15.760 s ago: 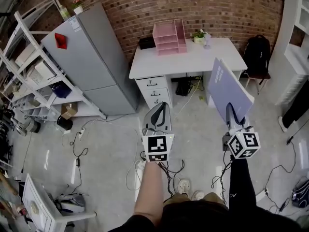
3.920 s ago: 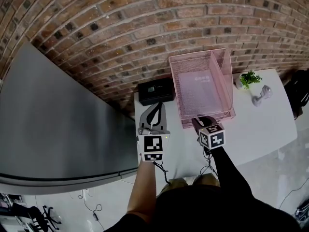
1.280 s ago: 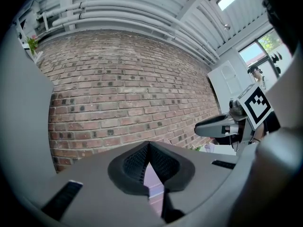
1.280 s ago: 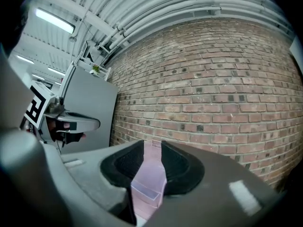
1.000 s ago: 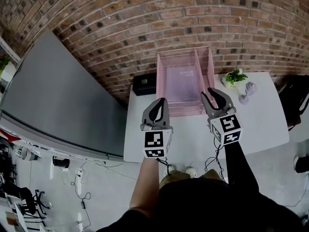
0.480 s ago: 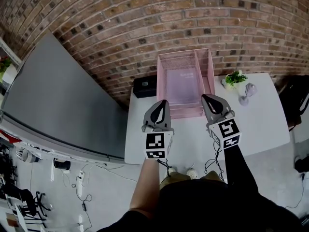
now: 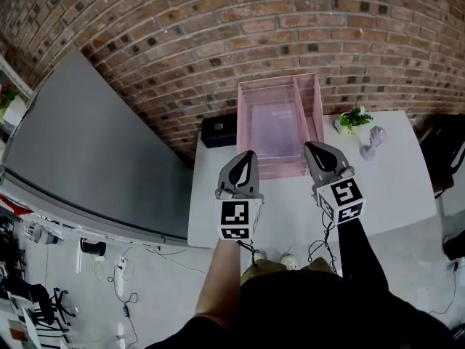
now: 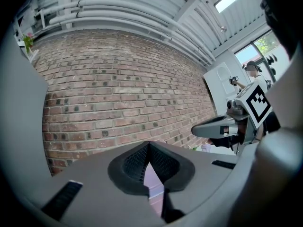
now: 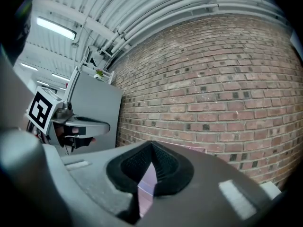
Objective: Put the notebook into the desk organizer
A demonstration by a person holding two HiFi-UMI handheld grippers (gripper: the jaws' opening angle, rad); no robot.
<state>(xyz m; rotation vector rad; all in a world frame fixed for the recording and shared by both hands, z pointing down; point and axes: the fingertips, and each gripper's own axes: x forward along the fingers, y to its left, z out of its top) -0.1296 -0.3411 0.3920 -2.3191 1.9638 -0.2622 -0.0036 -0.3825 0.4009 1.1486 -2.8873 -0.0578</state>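
A lilac notebook [image 7: 276,126] lies flat in the top tray of the pink desk organizer [image 7: 317,100], which stands at the back of the white desk [image 7: 385,184] against the brick wall. Neither gripper touches it. My left gripper [image 7: 247,154] is held level just in front of the organizer's left corner, shut and holding nothing. My right gripper [image 7: 311,146] is at the organizer's front right corner, also shut and holding nothing. In the left gripper view the jaws [image 8: 149,144] meet at the tip, with pink showing below. The right gripper view shows my right gripper [image 9: 152,143] the same way.
A black box [image 7: 218,131] sits left of the organizer. A small potted plant [image 7: 354,118] and a grey figurine [image 7: 371,139] stand to its right. A tall grey cabinet [image 7: 94,151] flanks the desk on the left. Cables lie on the floor at lower left.
The right gripper's jaws, open a second ago, have closed on nothing. Both hands have stayed in front of the organizer, and the notebook has stayed in the top tray.
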